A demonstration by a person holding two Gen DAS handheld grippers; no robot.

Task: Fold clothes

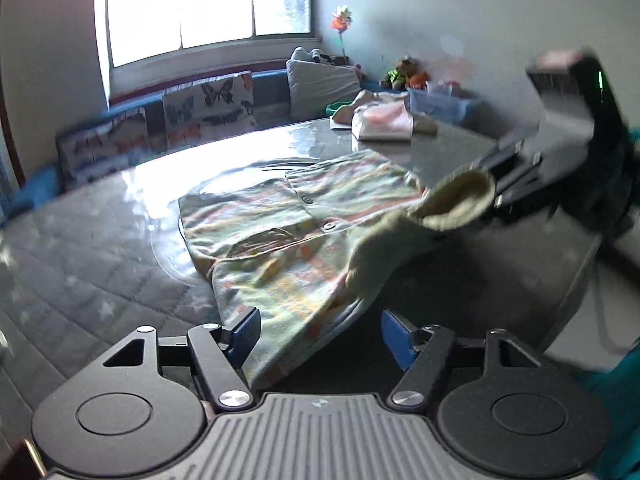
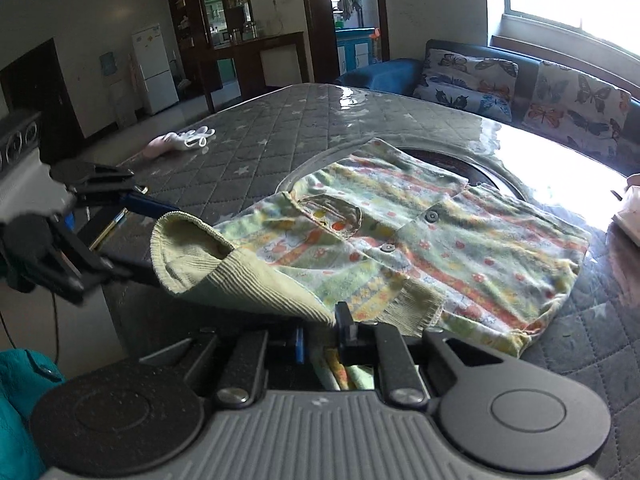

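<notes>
Gripping shirt sleeve: right tool | left tool agape; labels unreadable

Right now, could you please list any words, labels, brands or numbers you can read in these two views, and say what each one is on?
No text can be read in either view.
Small emblem on the left gripper housing: too small to read.
Pink print on the folded white garment at the back of the table: blurred, illegible.
Patterned shirt: pictures and stripes only, no lettering visible.
White fridge: marks too small to read.
</notes>
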